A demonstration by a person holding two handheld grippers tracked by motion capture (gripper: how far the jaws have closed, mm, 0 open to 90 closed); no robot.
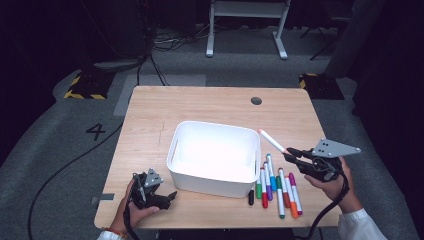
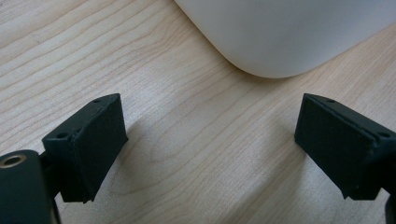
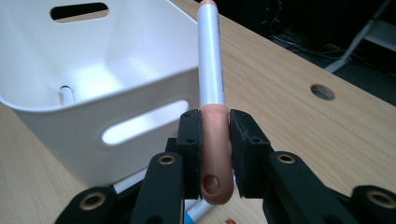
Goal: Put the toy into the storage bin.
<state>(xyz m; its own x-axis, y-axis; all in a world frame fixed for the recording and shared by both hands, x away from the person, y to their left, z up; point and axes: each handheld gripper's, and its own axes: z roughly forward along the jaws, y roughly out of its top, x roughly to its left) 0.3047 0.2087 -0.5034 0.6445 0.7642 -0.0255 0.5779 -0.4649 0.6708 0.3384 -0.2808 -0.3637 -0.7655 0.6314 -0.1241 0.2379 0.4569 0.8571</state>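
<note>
A white plastic bin (image 1: 214,158) with handle slots stands at the middle of the wooden table (image 1: 150,110). My right gripper (image 1: 290,153) hovers just right of the bin, shut on the salmon cap of a white marker (image 3: 211,84) whose barrel points toward the bin's rim (image 3: 98,93). Several capped markers (image 1: 276,186) in different colours lie in a row below it, right of the bin. My left gripper (image 1: 171,196) rests low on the table near the bin's front left corner (image 2: 266,56), open, with bare wood between its pads (image 2: 93,140).
A round cable hole (image 1: 256,101) sits in the table's far right part. A black marker (image 1: 251,197) lies against the bin's front right corner. Beyond the table are a grey floor, cables and a white frame (image 1: 247,25).
</note>
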